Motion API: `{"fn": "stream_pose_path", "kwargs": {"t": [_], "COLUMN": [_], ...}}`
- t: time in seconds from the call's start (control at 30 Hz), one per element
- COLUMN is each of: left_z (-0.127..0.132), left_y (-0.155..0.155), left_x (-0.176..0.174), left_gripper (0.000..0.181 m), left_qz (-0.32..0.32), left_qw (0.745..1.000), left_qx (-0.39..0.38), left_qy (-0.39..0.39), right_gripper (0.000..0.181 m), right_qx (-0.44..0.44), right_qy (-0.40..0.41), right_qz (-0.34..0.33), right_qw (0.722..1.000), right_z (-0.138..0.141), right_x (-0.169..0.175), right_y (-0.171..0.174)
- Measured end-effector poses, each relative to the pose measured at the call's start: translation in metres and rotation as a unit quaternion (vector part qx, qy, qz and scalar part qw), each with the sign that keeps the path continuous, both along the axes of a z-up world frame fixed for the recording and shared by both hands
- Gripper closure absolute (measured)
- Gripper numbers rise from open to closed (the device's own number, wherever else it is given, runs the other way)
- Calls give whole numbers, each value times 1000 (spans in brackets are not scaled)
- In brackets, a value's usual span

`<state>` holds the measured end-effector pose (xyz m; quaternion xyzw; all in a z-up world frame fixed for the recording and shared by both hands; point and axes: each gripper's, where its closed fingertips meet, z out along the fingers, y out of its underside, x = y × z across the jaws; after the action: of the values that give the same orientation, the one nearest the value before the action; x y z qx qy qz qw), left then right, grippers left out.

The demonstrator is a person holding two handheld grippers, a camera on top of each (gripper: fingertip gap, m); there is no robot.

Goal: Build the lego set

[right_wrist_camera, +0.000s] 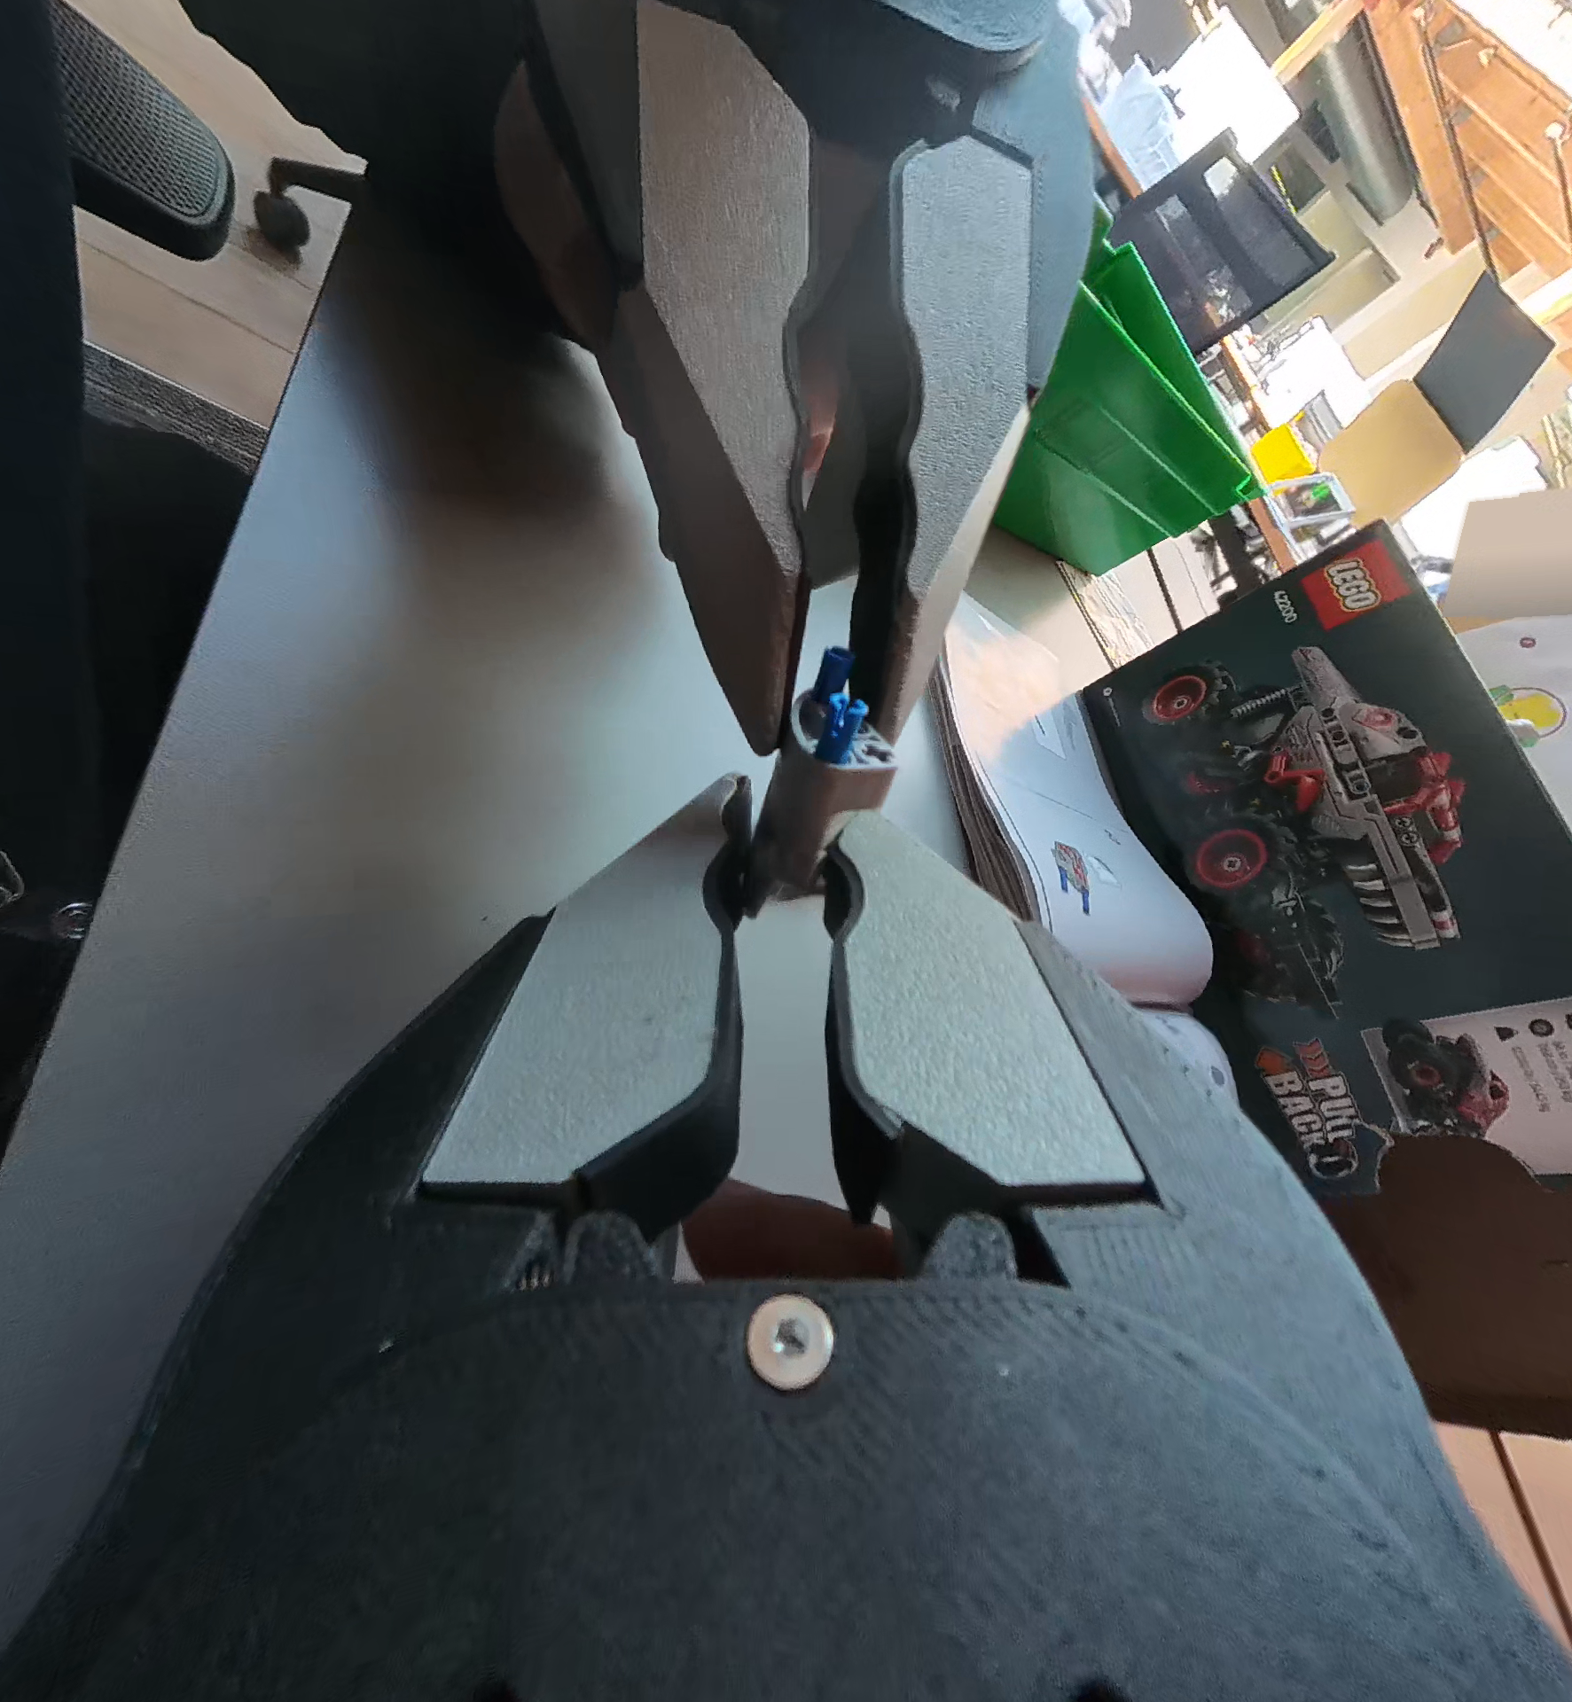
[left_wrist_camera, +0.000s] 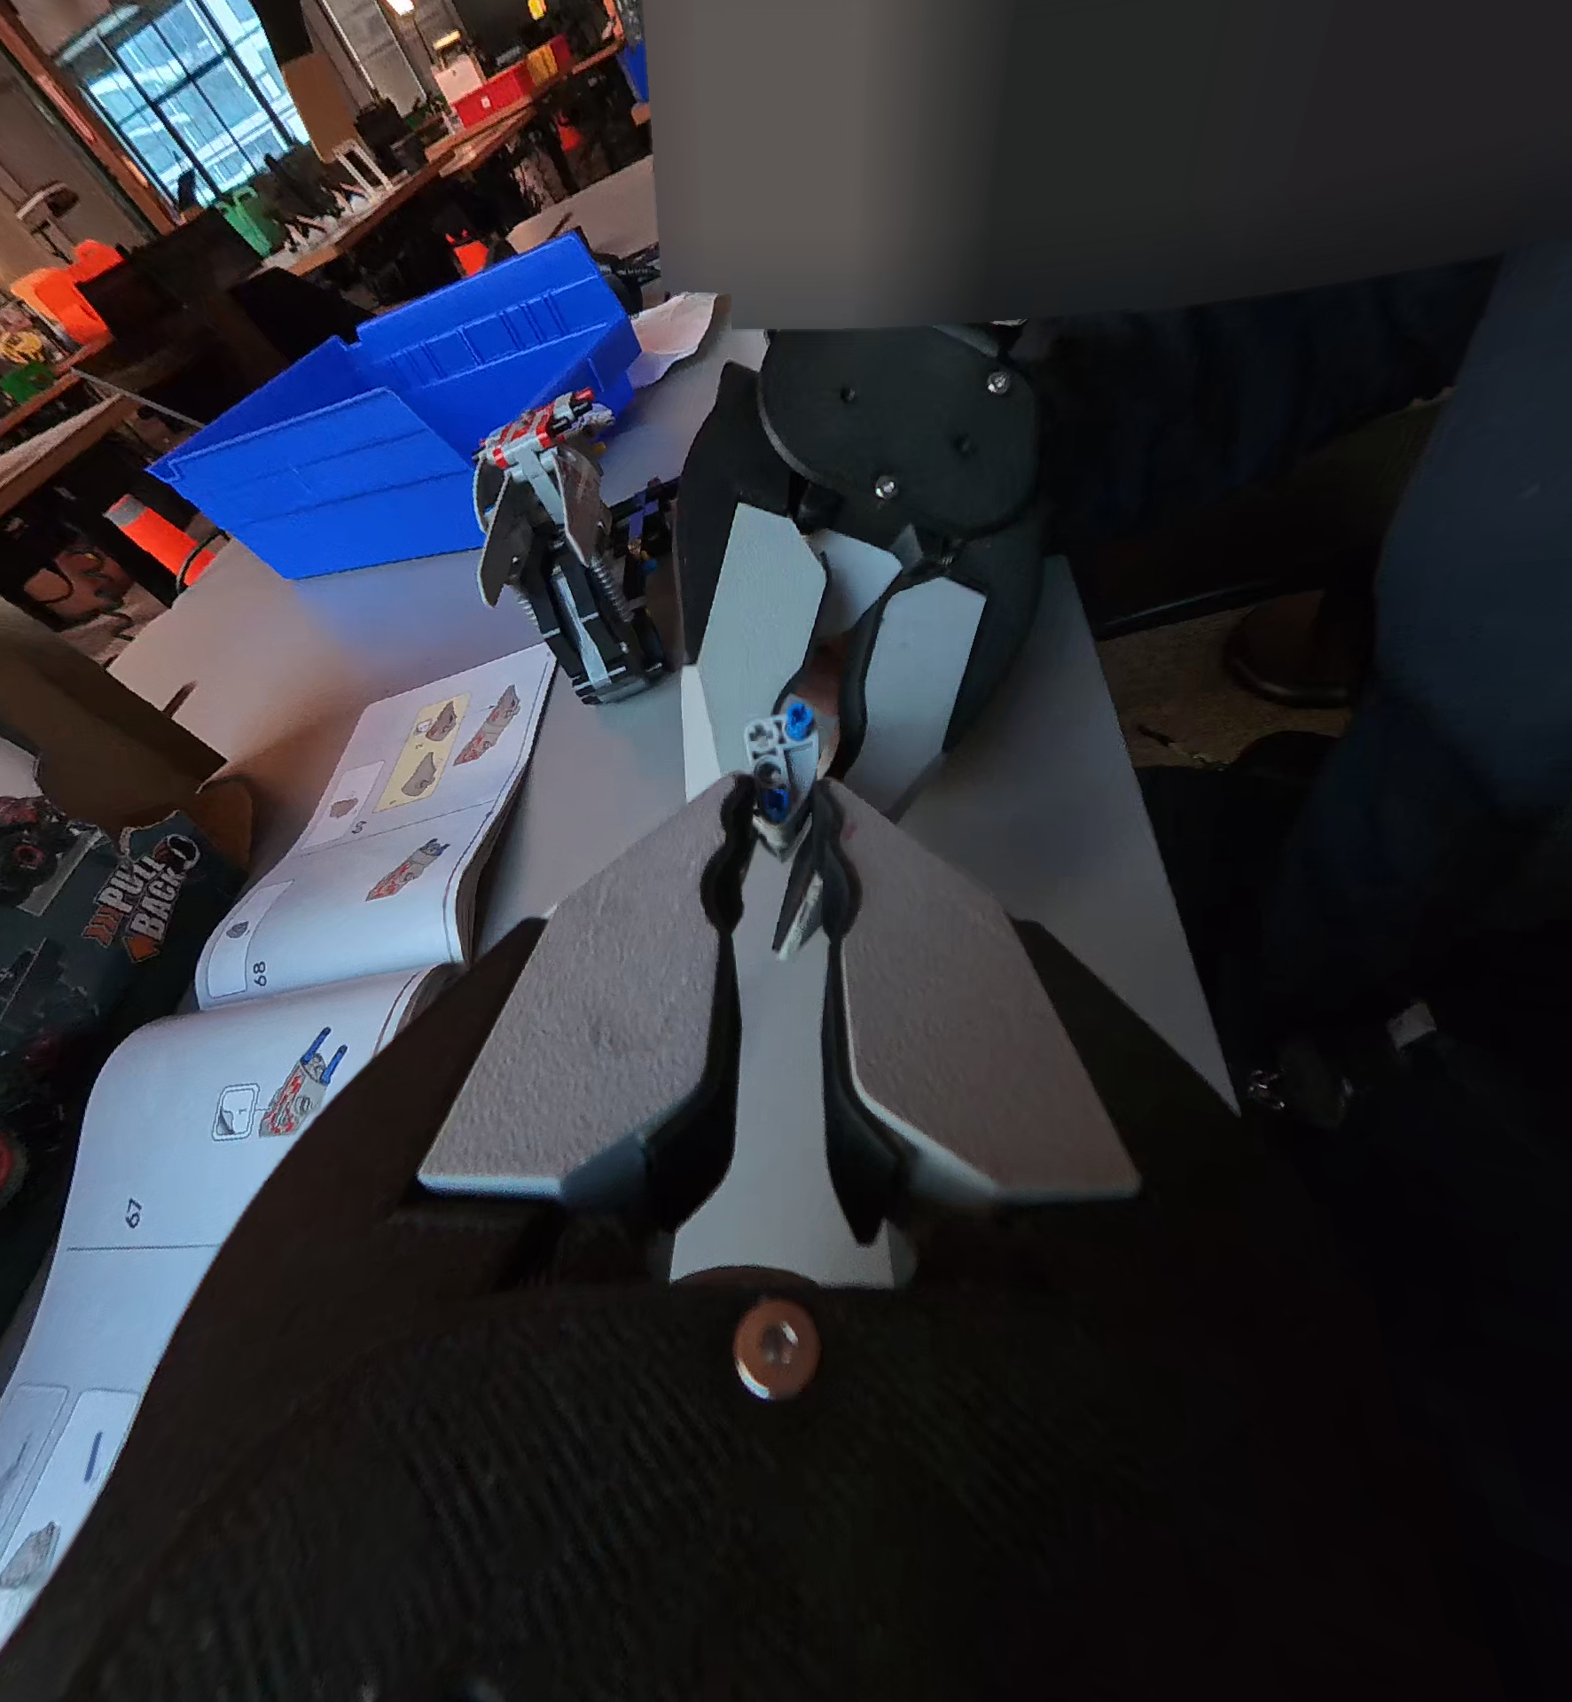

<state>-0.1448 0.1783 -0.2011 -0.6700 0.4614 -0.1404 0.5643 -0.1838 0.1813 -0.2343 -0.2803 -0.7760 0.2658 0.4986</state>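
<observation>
Both tools meet over the pale worktop [left_wrist_camera: 1021, 829], tip to tip, sharing one small grey panel piece [left_wrist_camera: 777, 783] with blue pins [left_wrist_camera: 796, 723] poking out of it. The left hand-held gripper [left_wrist_camera: 786, 829] is clenched on the lower end of that panel. The right hand-held gripper [right_wrist_camera: 786, 856] seems to be pinching the other end, fingers drawn in tight on it, though from its own camera I can't be sure how firm the bite is.

My reading is that the pins are being seated, or the piece is being passed across for a better hold, before it goes onto the truck. The half-built truck [left_wrist_camera: 570, 553] stands upright near the blue bins [left_wrist_camera: 377, 442], apart from the held piece. The open instruction booklet [left_wrist_camera: 377, 829] lies just beside the grippers, and the set's box [right_wrist_camera: 1371, 829] sits beyond it.

To do this well, I'd say:

- Keep one gripper fully clamped until the other has a sure hold, because the part is small and would skitter off the edge if it fell.
- Hold the flat sides, not the pins, so the pins stay free.
- Keep the pins pointing toward the truck's holes.
- Check the orientation against the booklet's drawing first.
</observation>
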Motion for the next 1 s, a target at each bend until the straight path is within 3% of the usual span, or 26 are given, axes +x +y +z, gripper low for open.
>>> {"fn": "stream_pose_path", "kwargs": {"t": [0.33, 0.67, 1.0], "left_z": [-2, -2, -4], "left_y": [15, 22, 21], "left_x": [-19, -22, -19], "left_gripper": [172, 172, 172], "left_qz": [44, 33, 25], "left_qw": [998, 983, 984], "left_qx": [-40, -129, -133], "left_qy": [-36, -124, -120], "right_gripper": [167, 160, 173], "right_qx": [-46, -106, -199], "right_qy": [15, 8, -3], "right_qz": [-45, -65, -26], "right_qw": [998, 992, 980], "right_z": [10, 16, 26], "right_x": [10, 13, 16], "right_y": [20, 28, 19]}}
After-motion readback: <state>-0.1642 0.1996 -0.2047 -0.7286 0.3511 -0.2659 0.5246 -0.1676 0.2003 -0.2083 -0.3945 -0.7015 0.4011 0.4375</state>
